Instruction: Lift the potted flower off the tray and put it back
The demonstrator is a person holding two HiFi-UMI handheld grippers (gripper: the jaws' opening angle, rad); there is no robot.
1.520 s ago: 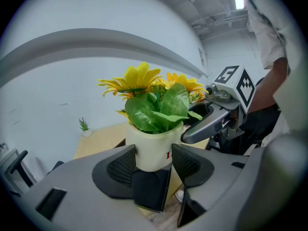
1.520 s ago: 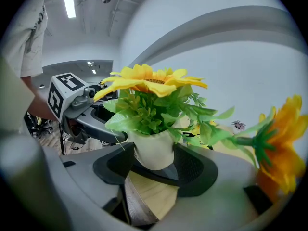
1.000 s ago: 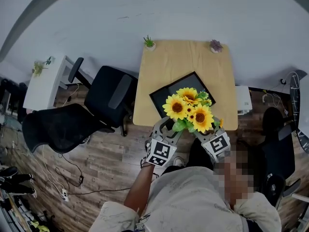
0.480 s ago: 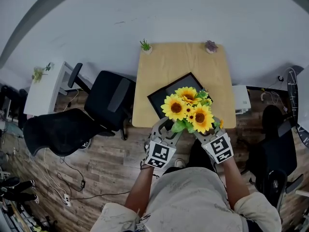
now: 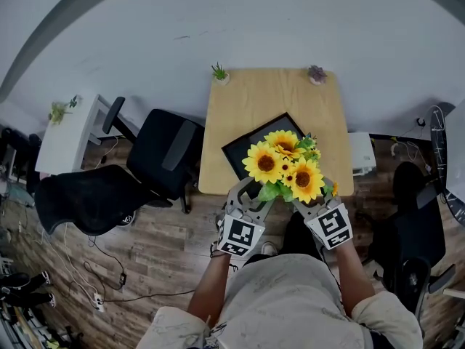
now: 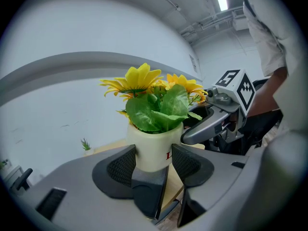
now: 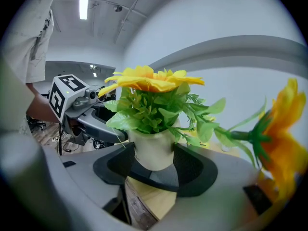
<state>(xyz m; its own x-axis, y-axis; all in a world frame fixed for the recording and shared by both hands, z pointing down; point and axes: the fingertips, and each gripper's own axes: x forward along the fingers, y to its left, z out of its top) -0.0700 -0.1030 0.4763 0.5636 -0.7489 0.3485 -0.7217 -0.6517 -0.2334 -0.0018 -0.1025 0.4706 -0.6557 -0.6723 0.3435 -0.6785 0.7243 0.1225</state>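
You are holding the potted sunflower point(image 5: 285, 167) up in the air, over the near edge of the table point(image 5: 269, 97), just by the black tray point(image 5: 243, 145). Your left hand-held gripper point(image 5: 251, 193) and right hand-held gripper point(image 5: 305, 202) are squeezing its white pot point(image 6: 153, 152) from both sides.
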